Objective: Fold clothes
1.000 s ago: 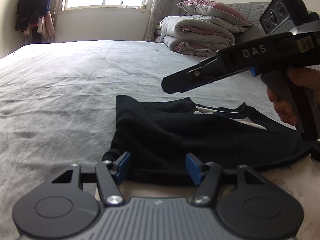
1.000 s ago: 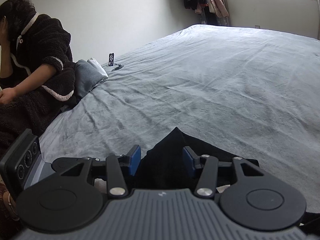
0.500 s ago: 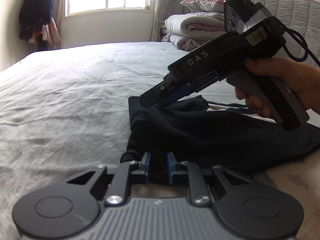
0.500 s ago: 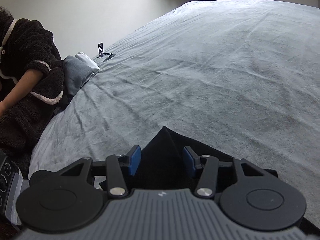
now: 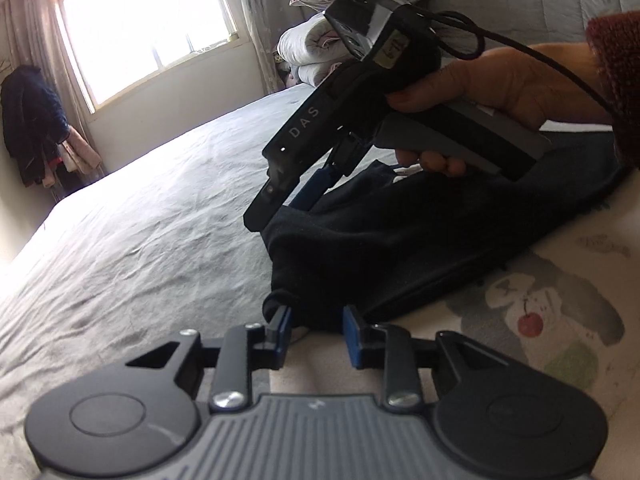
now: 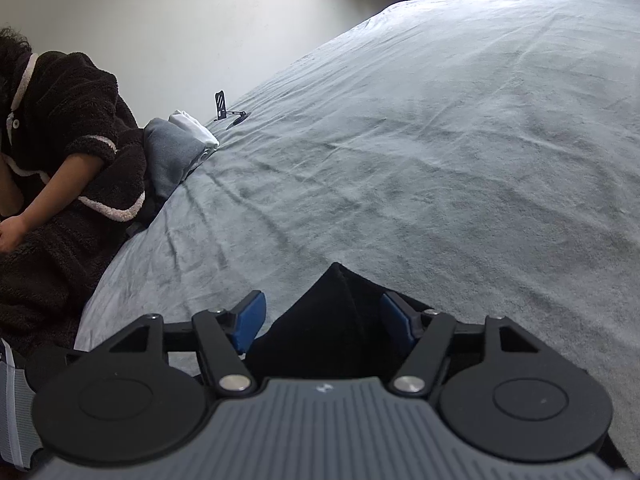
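Black garment (image 5: 400,248) is lying bunched on the grey bedsheet (image 5: 140,232), close to the near side of the bed, part of it resting on a cream printed cloth (image 5: 560,312). Left gripper (image 5: 316,330) has its jaws spread with a dark corner of the fabric sitting between the blue pads, not pinched. Right gripper (image 6: 322,316) is spread wide too, a peak of the garment poking up in the gap. Loads of open sheet stretches toward the window (image 5: 148,36) and the folded quilts (image 5: 316,52). The far side of the garment is hidden behind the right hand (image 5: 500,84), and the gripper body cuts off its near edge.
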Action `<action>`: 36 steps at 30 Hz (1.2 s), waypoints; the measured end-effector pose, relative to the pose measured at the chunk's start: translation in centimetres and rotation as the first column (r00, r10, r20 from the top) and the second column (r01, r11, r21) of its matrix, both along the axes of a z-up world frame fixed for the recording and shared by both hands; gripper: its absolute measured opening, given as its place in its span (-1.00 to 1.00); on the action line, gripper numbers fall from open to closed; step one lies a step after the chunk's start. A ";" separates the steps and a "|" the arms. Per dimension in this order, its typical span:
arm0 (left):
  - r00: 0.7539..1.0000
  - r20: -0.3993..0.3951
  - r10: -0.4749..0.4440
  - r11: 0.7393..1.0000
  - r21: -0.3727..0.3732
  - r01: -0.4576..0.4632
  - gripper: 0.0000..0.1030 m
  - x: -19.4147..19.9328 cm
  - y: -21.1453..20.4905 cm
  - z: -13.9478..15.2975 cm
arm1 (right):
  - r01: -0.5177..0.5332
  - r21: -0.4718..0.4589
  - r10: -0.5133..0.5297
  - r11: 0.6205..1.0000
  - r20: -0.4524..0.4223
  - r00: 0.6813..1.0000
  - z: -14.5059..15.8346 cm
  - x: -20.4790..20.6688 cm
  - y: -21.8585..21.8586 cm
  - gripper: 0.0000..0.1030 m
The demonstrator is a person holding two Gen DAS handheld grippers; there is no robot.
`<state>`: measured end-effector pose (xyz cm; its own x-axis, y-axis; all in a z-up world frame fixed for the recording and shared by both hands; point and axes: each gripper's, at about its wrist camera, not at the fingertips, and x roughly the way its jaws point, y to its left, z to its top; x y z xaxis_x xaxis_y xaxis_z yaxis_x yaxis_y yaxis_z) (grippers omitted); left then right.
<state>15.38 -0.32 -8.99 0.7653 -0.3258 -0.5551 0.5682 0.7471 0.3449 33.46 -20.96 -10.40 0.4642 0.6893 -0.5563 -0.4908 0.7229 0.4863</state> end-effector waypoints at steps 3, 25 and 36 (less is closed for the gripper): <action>0.999 0.053 -0.004 0.996 0.084 -0.001 -0.05 -0.3 -0.4 -0.4 | -0.037 -0.013 0.037 0.999 0.010 0.999 0.0 -0.1 0.9 0.34; 0.984 0.047 -0.173 0.979 0.120 0.167 0.44 0.0 0.4 0.5 | 0.099 -0.120 -0.077 0.988 0.178 0.981 1.6 -1.8 1.3 -0.77; 0.972 0.062 -0.225 0.973 0.066 0.221 0.54 -0.3 -1.3 0.5 | 0.076 -0.133 -0.043 0.988 0.235 0.971 1.7 -1.2 3.5 -0.77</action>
